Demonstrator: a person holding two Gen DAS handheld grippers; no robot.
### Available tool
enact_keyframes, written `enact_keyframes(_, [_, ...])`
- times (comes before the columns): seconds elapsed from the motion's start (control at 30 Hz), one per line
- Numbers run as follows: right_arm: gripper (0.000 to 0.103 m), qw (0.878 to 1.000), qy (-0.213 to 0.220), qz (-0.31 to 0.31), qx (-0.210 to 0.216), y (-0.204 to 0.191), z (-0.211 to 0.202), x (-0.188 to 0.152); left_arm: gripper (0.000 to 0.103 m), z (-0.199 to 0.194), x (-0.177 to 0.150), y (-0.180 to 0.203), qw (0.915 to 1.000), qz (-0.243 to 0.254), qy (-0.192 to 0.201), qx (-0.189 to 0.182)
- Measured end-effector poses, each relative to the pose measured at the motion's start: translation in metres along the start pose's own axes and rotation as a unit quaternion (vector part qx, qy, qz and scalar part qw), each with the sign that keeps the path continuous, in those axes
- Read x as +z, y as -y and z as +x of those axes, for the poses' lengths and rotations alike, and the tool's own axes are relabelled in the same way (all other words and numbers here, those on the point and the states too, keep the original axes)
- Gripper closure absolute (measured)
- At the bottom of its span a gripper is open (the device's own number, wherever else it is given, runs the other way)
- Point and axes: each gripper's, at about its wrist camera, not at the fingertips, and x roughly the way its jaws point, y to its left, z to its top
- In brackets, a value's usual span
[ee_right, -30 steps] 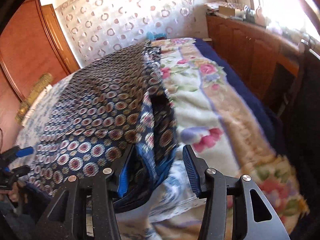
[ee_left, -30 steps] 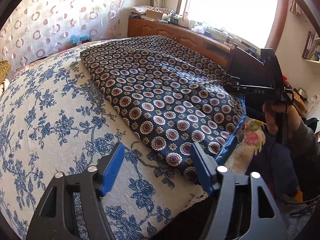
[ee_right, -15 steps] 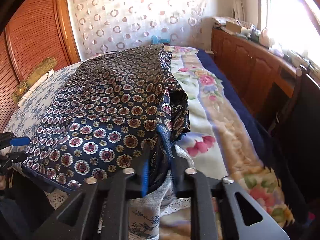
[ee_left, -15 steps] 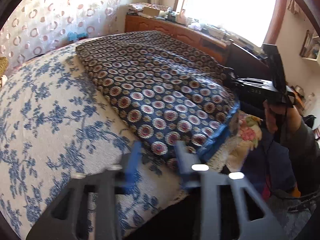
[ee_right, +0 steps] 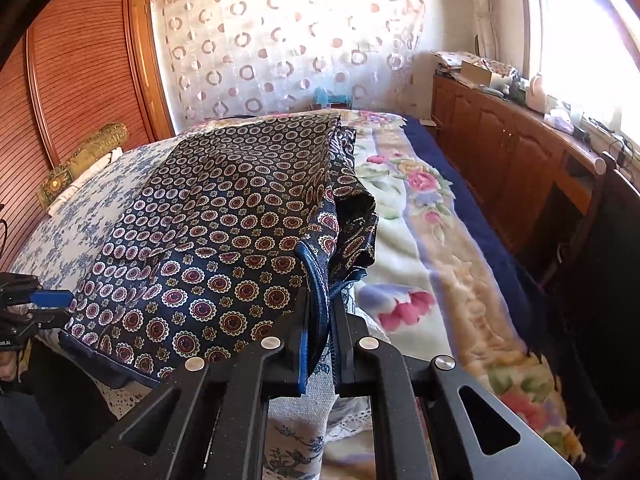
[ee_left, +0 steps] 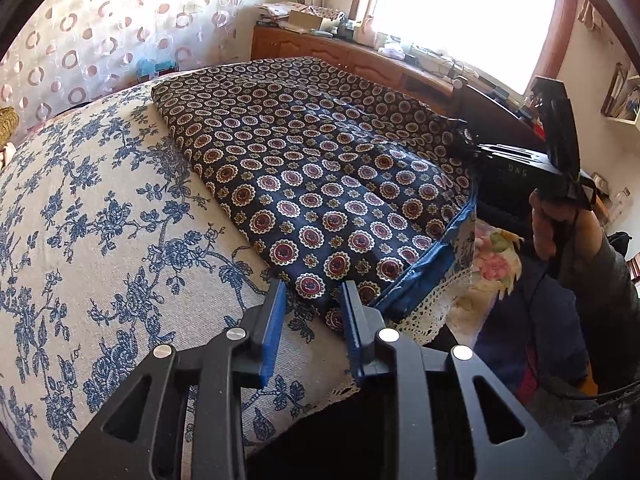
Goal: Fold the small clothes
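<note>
**Both claws close in on the garment's near corners**

Narrower than a second ago, the left claw (ee_left: 312,300) now stands partly closed at the near left corner of the patterned garment (ee_left: 320,184); the corner lies between its blue pads, but whether they actually press the cloth I cannot tell. Its view has changed little otherwise. The garment lies spread on the bed (ee_left: 100,220), over the blue-flowered cover, with its blue-trimmed hem along the near edge. On the right, the right claw (ee_right: 320,312), wide apart a second ago, is closing with the bunched blue-edged corner pinched between its pads, and it has rolled noticeably.

Thin, soft and light, probably a little slippery, the cloth will likely sag and slide, not hold a crease. The stitched blue hem at the two near corners looks like the firmest place to hold, so the fold can be carried over evenly.
</note>
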Motion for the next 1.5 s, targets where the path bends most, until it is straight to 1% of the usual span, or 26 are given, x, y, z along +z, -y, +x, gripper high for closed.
enact_keyframes(0.07, [0.095,1.000,-0.001,-0.001,0.000,-0.001,0.000,0.000,0.073,0.000,0.000,0.001,1.0000,-0.002,-0.002,-0.001])
enact_keyframes(0.13, [0.095,1.000,-0.001,-0.001,0.001,0.000,0.000,0.000,0.064,0.000,0.001,0.004,1.0000,-0.001,-0.003,-0.004])
enact_keyframes(0.23, [0.096,1.000,0.003,-0.001,0.003,0.000,-0.002,0.002,0.064,0.002,0.002,0.009,1.0000,0.005,-0.003,-0.002])
enact_keyframes(0.27, [0.096,1.000,0.006,-0.001,0.004,0.000,-0.003,0.003,0.069,0.003,0.001,0.011,0.9999,0.010,-0.003,-0.004])
enact_keyframes(0.3, [0.096,1.000,0.009,-0.001,0.007,0.000,-0.005,0.004,0.084,0.004,0.001,0.012,0.9998,0.014,-0.006,-0.015])
enact_keyframes(0.33, [0.096,1.000,0.012,-0.002,0.009,-0.001,-0.006,0.006,0.096,0.005,0.002,0.013,0.9996,0.015,-0.009,-0.023])
enact_keyframes(0.43, [0.097,1.000,0.025,-0.003,0.017,-0.001,-0.012,0.011,0.100,0.001,0.005,0.016,0.9993,0.028,-0.002,-0.025])
enact_keyframes(0.5, [0.097,0.999,0.036,0.006,0.034,0.002,-0.018,0.017,0.100,-0.012,0.015,0.011,0.9986,0.016,0.019,-0.046])
enact_keyframes(0.6, [0.097,0.997,0.049,0.016,0.052,0.007,-0.024,0.032,0.100,-0.032,0.036,0.000,0.9968,0.001,0.052,-0.061])
enact_keyframes(0.67, [0.097,0.996,0.058,0.025,0.066,0.012,-0.025,0.045,0.100,-0.043,0.055,-0.008,0.9954,-0.003,0.075,-0.059])
enact_keyframes(0.8, [0.097,0.992,0.072,0.048,0.090,0.024,-0.019,0.074,0.100,-0.051,0.090,-0.030,0.9934,-0.010,0.103,-0.048])
enact_keyframes(0.93, [0.097,0.989,0.079,0.064,0.104,0.029,-0.001,0.105,0.100,-0.044,0.126,-0.057,0.9921,-0.025,0.118,-0.034])
enact_keyframes(1.13, [0.097,0.988,0.076,0.094,0.100,0.031,0.055,0.146,0.100,-0.013,0.181,-0.102,0.9917,-0.041,0.122,0.001])
enact_keyframes(1.17, [0.097,0.988,0.074,0.098,0.099,0.032,0.065,0.153,0.100,-0.011,0.183,-0.106,0.9917,-0.044,0.121,0.004])
enact_keyframes(1.3, [0.097,0.989,0.064,0.099,0.090,0.022,0.100,0.170,0.100,0.020,0.209,-0.140,0.9918,-0.065,0.108,0.020])
enact_keyframes(1.4, [0.097,0.991,0.045,0.100,0.075,0.019,0.124,0.182,0.100,0.039,0.218,-0.156,0.9920,-0.077,0.095,0.031])
enact_keyframes(1.43, [0.096,0.991,0.040,0.099,0.075,0.016,0.127,0.184,0.100,0.044,0.221,-0.160,0.9920,-0.077,0.092,0.038])
enact_keyframes(1.47, [0.089,0.992,0.034,0.095,0.076,0.015,0.131,0.187,0.100,0.047,0.222,-0.163,0.9920,-0.077,0.091,0.043])
enact_keyframes(1.5, [0.088,0.993,0.030,0.091,0.068,0.013,0.136,0.193,0.100,0.050,0.223,-0.165,0.9923,-0.073,0.089,0.046])
